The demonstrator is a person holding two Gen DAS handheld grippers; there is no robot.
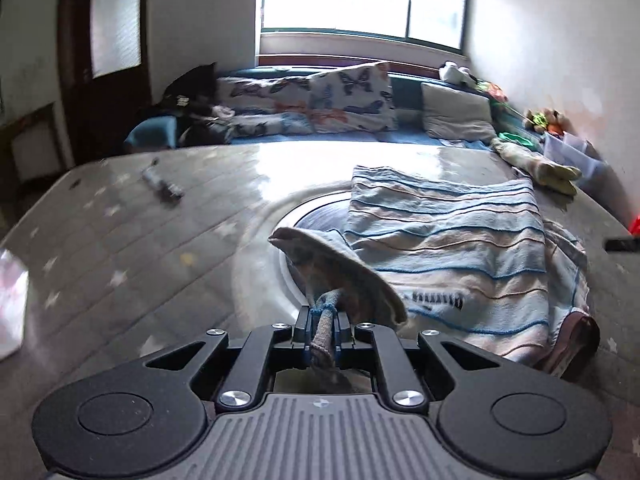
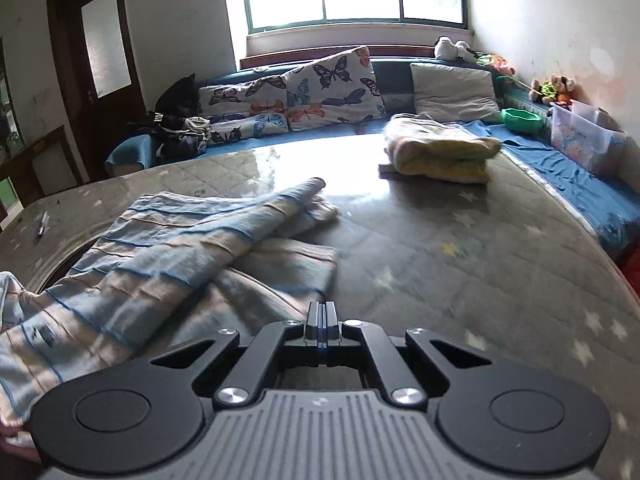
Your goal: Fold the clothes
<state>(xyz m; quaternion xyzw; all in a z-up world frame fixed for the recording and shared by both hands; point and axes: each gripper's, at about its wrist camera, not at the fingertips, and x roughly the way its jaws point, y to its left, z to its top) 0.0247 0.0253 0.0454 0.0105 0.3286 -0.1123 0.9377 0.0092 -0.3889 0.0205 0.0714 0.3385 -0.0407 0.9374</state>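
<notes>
The left gripper [image 1: 323, 322] is clamped on a bunched edge of the striped garment [image 1: 448, 240], lifting that edge off the table [image 1: 132, 248], apparently so it can be carried across as a fold. The rest of the garment lies spread on the table to the right, one sleeve [image 2: 276, 208] thrown over its body. The right gripper [image 2: 320, 320] has its jaws pressed together on nothing, just beside the garment's near hem. A folded yellow blanket [image 2: 440, 152] sits well apart near the far edge, and a pen [image 1: 162, 184] lies far left; bare tabletop between them leaves room to move.
</notes>
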